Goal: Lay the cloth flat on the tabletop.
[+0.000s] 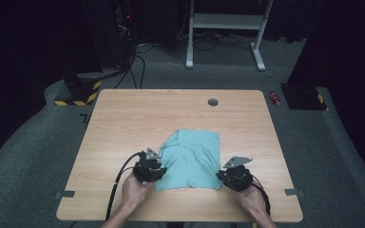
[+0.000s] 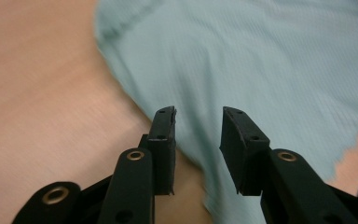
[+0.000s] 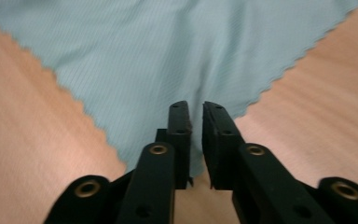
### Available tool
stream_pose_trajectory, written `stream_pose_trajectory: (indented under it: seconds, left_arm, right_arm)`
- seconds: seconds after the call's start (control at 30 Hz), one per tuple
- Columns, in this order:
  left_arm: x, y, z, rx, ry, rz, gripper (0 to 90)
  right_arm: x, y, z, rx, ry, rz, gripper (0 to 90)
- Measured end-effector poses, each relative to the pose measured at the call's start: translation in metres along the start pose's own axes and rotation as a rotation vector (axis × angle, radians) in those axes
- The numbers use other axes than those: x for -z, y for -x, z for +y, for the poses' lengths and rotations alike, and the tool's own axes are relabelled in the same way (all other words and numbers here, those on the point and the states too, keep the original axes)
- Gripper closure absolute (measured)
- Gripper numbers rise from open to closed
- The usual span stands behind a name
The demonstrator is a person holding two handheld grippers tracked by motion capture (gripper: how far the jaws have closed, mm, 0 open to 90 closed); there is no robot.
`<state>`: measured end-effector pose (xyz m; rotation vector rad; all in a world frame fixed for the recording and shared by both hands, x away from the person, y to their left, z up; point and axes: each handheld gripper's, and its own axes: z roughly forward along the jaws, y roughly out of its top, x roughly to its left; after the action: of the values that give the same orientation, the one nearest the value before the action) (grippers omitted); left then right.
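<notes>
Holding my left gripper (image 1: 156,167) at the cloth's (image 1: 192,159) lower-left corner, jaws spread, nothing pinched. Right gripper (image 1: 228,175) at its lower-right corner, jaws slightly parted over the corner tip; grip unclear. Cloth lies rumpled, lower centre of the table (image 1: 123,123).

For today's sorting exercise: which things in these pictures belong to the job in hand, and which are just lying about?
Belongs to the job:
- cloth, light blue-green, on the table
- left hand-held gripper, at the cloth's near left corner
- right hand-held gripper, at its near right corner

Just lying about:
- red can on the floor
- white desk frame behind
- cables on the floor
</notes>
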<state>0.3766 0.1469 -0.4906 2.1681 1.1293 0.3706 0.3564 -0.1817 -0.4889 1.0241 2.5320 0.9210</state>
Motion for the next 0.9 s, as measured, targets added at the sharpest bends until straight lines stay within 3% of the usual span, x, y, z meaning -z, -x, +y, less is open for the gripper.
stream_pose_trajectory:
  seconds: [0.13,0.33,0.53,0.6,0.67,0.7,0.83,0.9]
  left_arm:
    - [-0.016,-0.012,0.025,-0.036,0.031,0.056,65.1]
    - [-0.044,-0.018,0.047,-0.105,0.010,0.074,64.6]
    - [-0.067,-0.026,0.047,-0.086,-0.010,0.099,61.8]
    - [-0.068,-0.030,0.048,-0.062,0.005,0.108,61.8]
    - [-0.069,-0.034,0.050,-0.049,-0.002,0.093,65.1]
    - [-0.070,-0.035,0.052,-0.062,-0.014,0.092,67.5]
    - [-0.072,-0.033,0.059,-0.088,-0.051,0.094,89.4]
    - [-0.073,-0.037,0.062,-0.089,-0.064,0.084,90.0]
  right_arm:
    - [-0.006,0.009,0.014,-0.027,0.066,-0.022,79.3]
    - [-0.031,0.017,0.027,-0.053,0.085,-0.019,78.4]
    - [-0.042,0.018,0.028,-0.051,0.062,-0.029,76.9]
    - [-0.042,0.019,0.028,-0.047,0.056,-0.030,77.1]
    - [-0.042,0.019,0.027,-0.047,0.053,-0.030,77.7]
    - [-0.042,0.019,0.027,-0.045,0.049,-0.030,77.9]
    - [-0.049,0.018,0.024,-0.022,0.013,-0.035,80.1]
    - [-0.048,0.019,0.024,-0.024,0.012,-0.031,80.6]
